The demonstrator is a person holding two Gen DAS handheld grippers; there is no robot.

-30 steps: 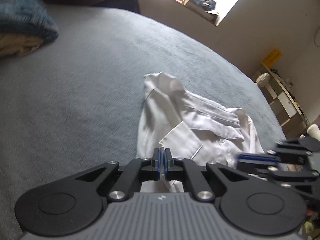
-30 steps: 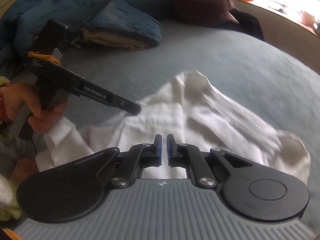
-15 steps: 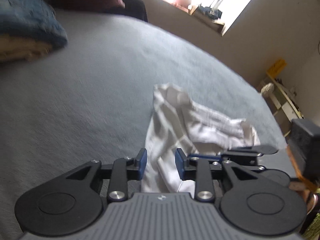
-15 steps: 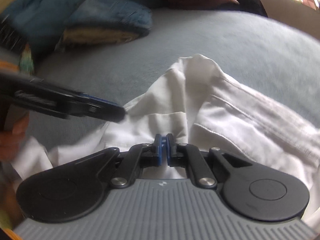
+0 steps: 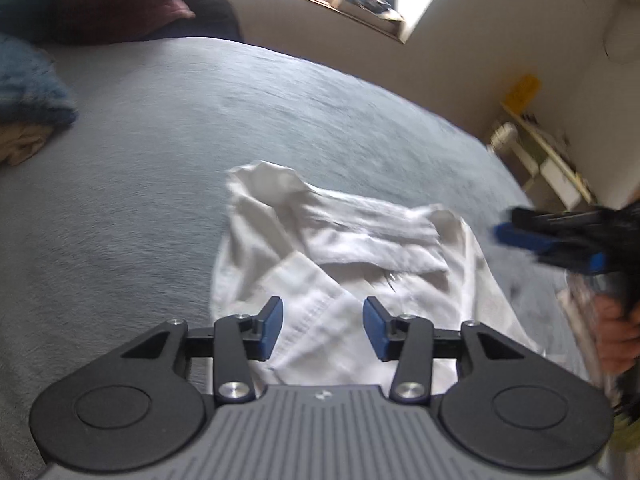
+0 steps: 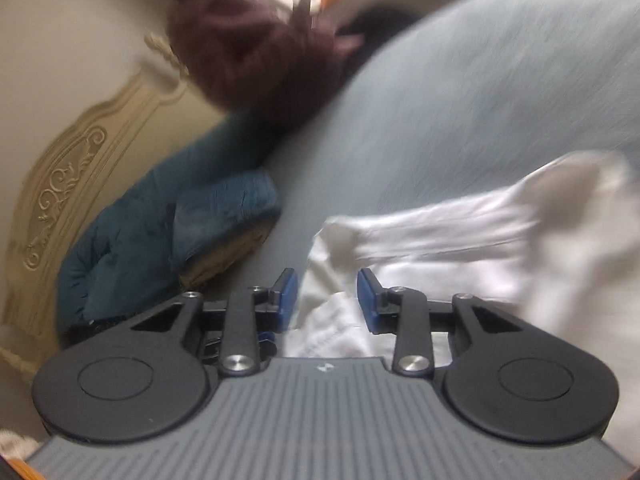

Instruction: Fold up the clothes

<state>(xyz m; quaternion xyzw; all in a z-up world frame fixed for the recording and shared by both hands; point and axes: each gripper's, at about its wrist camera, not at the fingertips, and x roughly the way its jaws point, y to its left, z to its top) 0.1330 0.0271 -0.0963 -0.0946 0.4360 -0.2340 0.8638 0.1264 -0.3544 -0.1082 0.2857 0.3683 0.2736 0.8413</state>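
Two claws above a crumpled white shirt on a grey-blue bed.
Left claw is partway apart and opening, nothing pinched, shirt lying below its blue pads. Right claw, blurred, is also opening, empty, over the shirt's edge. Folded blue clothes lie well apart near a carved headboard.

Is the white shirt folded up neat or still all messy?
Still messy. The white shirt lies crumpled on the grey bed, with uneven layers and its collar end bunched up.
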